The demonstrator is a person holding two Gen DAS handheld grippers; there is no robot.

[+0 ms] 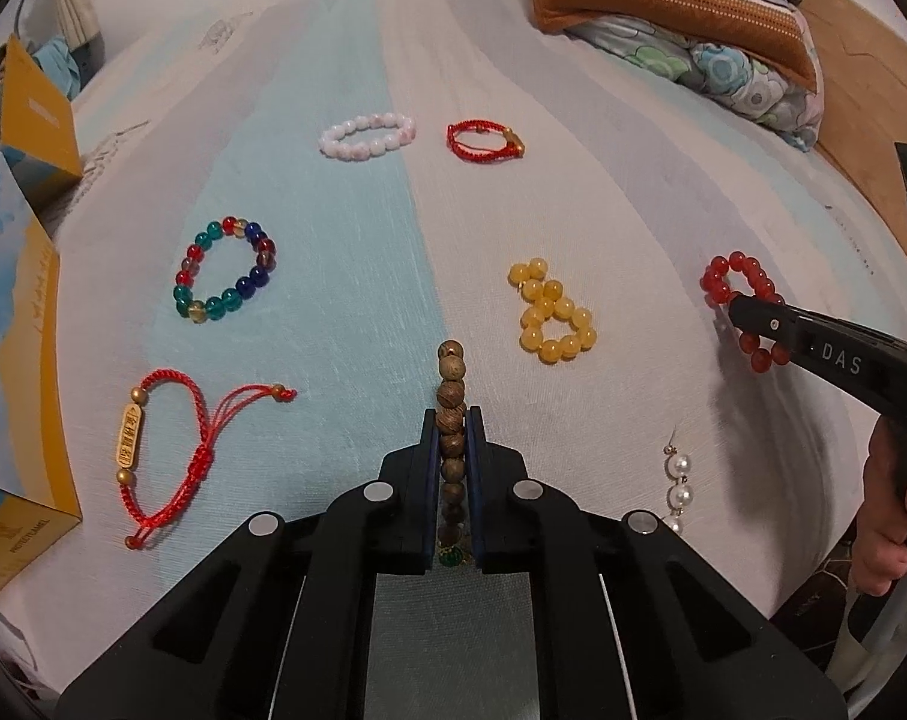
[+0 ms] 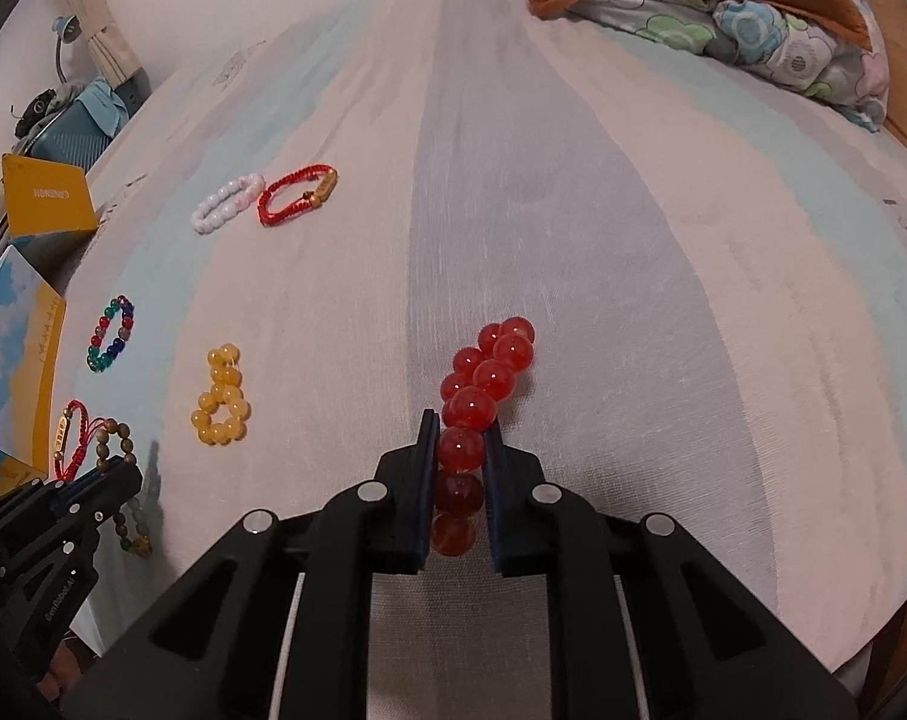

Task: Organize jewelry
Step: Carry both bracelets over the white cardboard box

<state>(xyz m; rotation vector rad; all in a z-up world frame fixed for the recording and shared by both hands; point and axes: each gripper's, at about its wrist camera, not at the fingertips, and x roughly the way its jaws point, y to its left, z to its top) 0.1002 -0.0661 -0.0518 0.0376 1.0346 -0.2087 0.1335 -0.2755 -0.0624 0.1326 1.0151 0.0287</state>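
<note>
My left gripper [image 1: 451, 414] is shut on a brown wooden bead bracelet [image 1: 451, 396] that sticks out past its tips over the bed. My right gripper [image 2: 460, 423] is shut on a red bead bracelet [image 2: 483, 378], also seen in the left wrist view [image 1: 738, 282]. Lying on the bed are a yellow bead bracelet [image 1: 552, 312], a multicolour bead bracelet [image 1: 225, 269], a white-pink bead bracelet [image 1: 367, 135], a small red cord bracelet [image 1: 483, 139], a red cord bracelet with a gold tag [image 1: 171, 450] and a pearl piece [image 1: 678, 483].
The striped bed sheet [image 1: 345, 240] carries everything. Blue-and-yellow boxes [image 1: 9, 396] stand along the left edge. Folded blankets and a pillow [image 1: 693, 18] lie at the far right. A wooden headboard [image 1: 861, 60] is behind them.
</note>
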